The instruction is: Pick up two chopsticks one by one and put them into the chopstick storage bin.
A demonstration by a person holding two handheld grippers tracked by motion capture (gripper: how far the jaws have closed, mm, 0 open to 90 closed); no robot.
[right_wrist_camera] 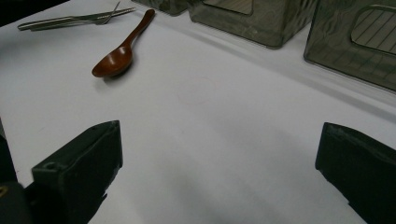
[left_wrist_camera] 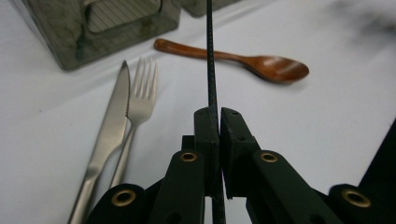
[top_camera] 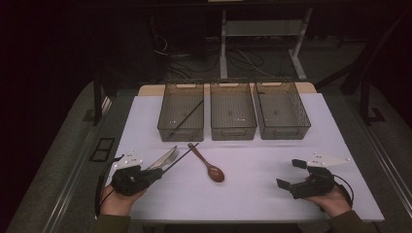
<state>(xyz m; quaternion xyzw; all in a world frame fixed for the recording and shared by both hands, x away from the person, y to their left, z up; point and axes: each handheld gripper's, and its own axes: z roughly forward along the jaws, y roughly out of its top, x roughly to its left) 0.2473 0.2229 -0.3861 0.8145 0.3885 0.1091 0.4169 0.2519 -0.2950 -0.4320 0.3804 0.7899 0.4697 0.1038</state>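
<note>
Hands at the table's [top_camera: 301, 204] near edge each hold a two-jaw gripper. At seven o'clock, the left gripper [left_wrist_camera: 218, 114] has its jaws pressed together on a thin black chopstick [left_wrist_camera: 211, 60], which points toward one o'clock, crossing over the handle of a brown wooden spoon [top_camera: 209, 165] lying near the centre. A steel knife [left_wrist_camera: 109, 135] and fork [left_wrist_camera: 137, 105] lie side by side just beside that gripper. At five o'clock, the right gripper [top_camera: 291, 175] sits with jaws spread wide, holding nothing. Three clear bins [top_camera: 233, 131] line twelve o'clock; the leftmost contains another chopstick [top_camera: 187, 116].
</note>
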